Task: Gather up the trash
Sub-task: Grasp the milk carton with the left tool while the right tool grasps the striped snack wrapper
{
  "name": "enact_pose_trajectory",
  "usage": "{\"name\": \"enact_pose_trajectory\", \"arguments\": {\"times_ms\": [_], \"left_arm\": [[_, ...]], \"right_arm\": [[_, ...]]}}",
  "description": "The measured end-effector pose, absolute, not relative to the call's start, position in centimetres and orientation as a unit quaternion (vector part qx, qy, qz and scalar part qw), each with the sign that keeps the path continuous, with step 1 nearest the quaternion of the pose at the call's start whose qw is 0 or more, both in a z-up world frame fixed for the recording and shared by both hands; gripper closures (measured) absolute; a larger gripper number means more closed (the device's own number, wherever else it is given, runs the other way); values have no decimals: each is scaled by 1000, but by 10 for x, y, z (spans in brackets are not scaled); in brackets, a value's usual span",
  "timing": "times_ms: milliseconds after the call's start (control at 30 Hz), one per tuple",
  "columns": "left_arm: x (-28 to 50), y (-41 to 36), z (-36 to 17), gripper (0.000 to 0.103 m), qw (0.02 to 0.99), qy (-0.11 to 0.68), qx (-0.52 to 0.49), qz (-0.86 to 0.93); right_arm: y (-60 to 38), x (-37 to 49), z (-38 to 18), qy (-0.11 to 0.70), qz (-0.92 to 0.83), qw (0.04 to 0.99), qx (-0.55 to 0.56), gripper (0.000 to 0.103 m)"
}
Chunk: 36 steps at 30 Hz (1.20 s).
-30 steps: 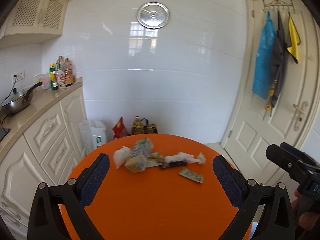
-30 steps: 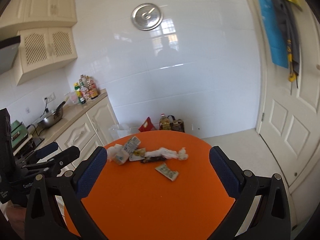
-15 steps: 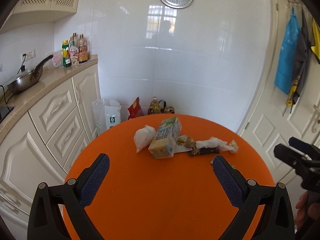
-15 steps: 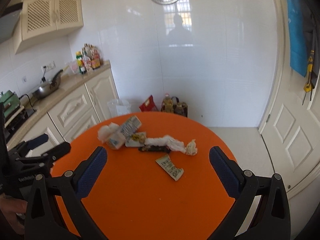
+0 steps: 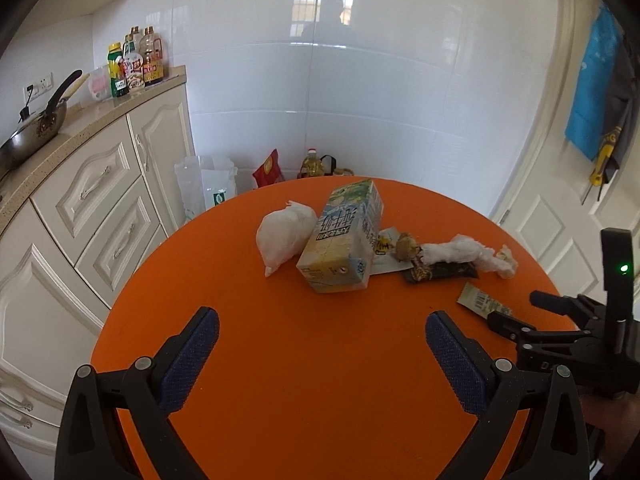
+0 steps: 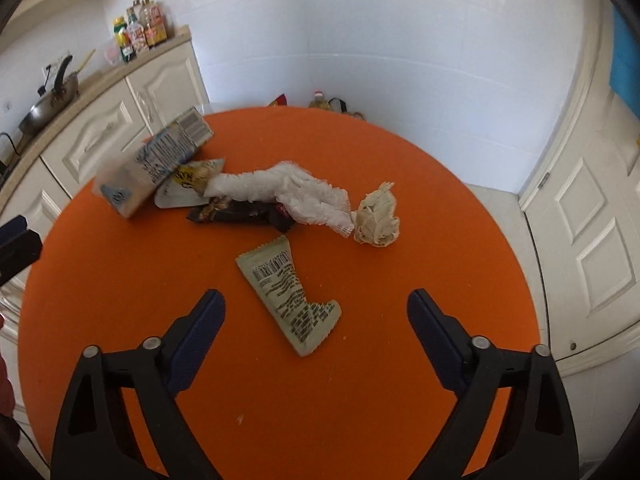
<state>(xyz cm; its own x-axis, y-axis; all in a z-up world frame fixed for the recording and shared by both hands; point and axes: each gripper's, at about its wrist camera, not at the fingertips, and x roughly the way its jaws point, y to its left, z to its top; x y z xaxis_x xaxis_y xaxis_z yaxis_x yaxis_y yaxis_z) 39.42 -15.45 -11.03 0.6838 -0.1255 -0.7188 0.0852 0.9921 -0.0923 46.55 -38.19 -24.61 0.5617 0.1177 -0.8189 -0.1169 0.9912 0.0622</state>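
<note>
Trash lies on a round orange table (image 5: 280, 380). A drink carton (image 5: 344, 240) lies on its side beside a knotted white bag (image 5: 284, 236); right of them are a twisted paper towel (image 5: 460, 250) and a dark wrapper (image 5: 440, 271). My left gripper (image 5: 322, 320) is open over bare table, short of the carton. A flat beige wrapper (image 6: 292, 296) lies between the fingers of my right gripper (image 6: 316, 299); the jaws are closing and the pads stand clear of it. Beyond are the paper towel (image 6: 280, 188), a crumpled ball (image 6: 378, 216) and the carton (image 6: 156, 164).
Cream cabinets (image 5: 100, 200) with a wok (image 5: 32, 132) and bottles (image 5: 136, 62) on the counter run along the left. A plastic bag (image 5: 206, 188) and oil bottles (image 5: 314, 164) stand on the floor behind the table. A white door (image 6: 592, 220) is on the right.
Both grippers have come down and forward toward the table, so the trash looks larger. The right jaws are narrower than before, and the beige wrapper now lies between them.
</note>
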Motion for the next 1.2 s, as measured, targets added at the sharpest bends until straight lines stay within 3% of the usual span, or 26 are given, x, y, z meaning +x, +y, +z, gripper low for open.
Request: {"name": "enact_pose_trajectory", "arguments": {"times_ms": [33, 100, 233, 367, 833, 933, 1067, 1200], "left_arm": [[401, -155, -111, 1, 917, 395, -26, -57], [408, -154, -114, 1, 916, 396, -27, -57], [421, -157, -122, 1, 915, 397, -25, -65], [434, -162, -124, 1, 917, 391, -20, -73], [486, -188, -150, 5, 930, 348, 78, -89], [494, -206, -174, 24, 919, 362, 125, -94], [520, -220, -200, 57, 904, 379, 173, -94], [530, -224, -209, 62, 908, 364, 188, -93]], "right_arm": [[-380, 469, -253, 475, 67, 878, -9, 32], [-375, 467, -251, 464, 79, 882, -34, 40], [-368, 464, -247, 464, 110, 877, -47, 71], [-368, 463, -245, 468, 120, 875, -35, 83], [-380, 460, -241, 461, 147, 875, 30, 84], [-381, 463, -240, 459, 147, 876, 35, 84], [-386, 462, -239, 457, 144, 877, 40, 84], [-390, 457, -239, 456, 142, 878, 44, 84]]}}
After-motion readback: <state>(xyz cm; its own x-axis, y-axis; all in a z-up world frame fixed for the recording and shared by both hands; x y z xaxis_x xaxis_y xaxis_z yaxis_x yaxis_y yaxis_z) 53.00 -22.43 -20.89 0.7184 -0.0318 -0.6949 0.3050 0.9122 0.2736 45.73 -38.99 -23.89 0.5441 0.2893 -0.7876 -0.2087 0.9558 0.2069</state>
